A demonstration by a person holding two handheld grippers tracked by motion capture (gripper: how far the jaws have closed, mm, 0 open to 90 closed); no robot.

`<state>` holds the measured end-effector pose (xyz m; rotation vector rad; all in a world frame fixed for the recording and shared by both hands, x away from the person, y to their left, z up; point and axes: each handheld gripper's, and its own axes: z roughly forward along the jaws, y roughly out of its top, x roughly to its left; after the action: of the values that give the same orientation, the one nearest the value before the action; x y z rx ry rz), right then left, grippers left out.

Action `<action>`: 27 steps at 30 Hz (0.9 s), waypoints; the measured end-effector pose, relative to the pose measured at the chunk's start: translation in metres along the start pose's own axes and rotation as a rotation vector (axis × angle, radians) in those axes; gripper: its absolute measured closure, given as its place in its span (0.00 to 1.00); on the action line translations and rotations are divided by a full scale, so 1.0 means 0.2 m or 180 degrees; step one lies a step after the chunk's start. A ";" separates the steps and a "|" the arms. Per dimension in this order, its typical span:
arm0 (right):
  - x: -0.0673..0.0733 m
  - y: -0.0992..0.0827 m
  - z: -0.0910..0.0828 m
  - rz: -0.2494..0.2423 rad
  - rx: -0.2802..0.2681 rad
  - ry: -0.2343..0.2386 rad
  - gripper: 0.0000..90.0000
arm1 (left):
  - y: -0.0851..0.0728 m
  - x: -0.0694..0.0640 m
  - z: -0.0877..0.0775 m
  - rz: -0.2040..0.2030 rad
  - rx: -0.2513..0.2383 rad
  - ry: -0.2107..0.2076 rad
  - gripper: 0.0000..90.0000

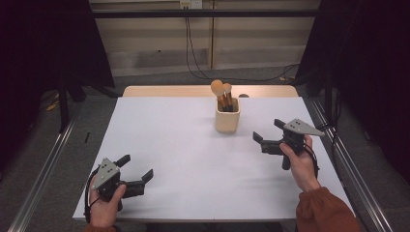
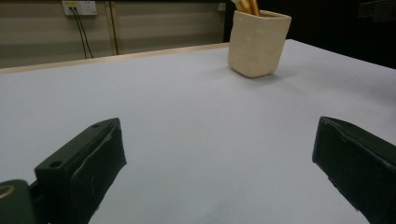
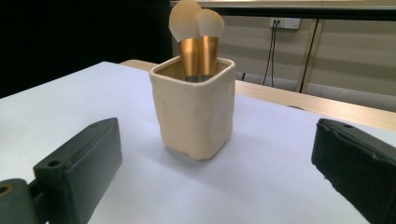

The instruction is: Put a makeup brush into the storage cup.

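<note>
A cream square cup (image 1: pixel 227 115) stands upright on the white table (image 1: pixel 183 145), right of the middle toward the far side. Two makeup brushes (image 1: pixel 222 90) with gold ferrules and round tan heads stand in it. My right gripper (image 1: pixel 269 130) is open, a short way to the cup's right, with the cup (image 3: pixel 195 112) and the brushes (image 3: pixel 196 32) straight ahead between its jaws. My left gripper (image 1: pixel 137 166) is open near the front left corner, far from the cup (image 2: pixel 258 43), with bare table between its jaws.
A wooden table edge (image 1: pixel 208 91) shows behind the white top. Wall sockets with cables (image 1: pixel 189 6) hang on the far wall. Metal rails (image 1: pixel 43 169) run along both sides of the table. Dark curtains (image 1: pixel 43 58) flank the space.
</note>
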<state>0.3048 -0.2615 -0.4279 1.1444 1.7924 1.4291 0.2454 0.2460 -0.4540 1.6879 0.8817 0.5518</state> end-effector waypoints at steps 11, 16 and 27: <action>0.00 -0.09 -0.14 0.0068 -0.0001 -0.0046 0.02 | 0.00 0.00 -0.01 -0.0035 -0.0031 0.0020 0.03; 0.00 -0.12 -0.22 0.0096 -0.0032 -0.0087 0.02 | 0.00 0.00 -0.02 -0.0071 -0.0045 0.0014 0.03; 0.01 -0.20 -0.38 0.0176 -0.0047 -0.0155 0.02 | 0.00 -0.01 -0.04 -0.0050 -0.0045 -0.0002 0.03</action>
<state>0.2292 -0.2982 -0.4452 1.2196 1.7264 1.4314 0.2383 0.2490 -0.4522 1.6670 0.8881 0.5458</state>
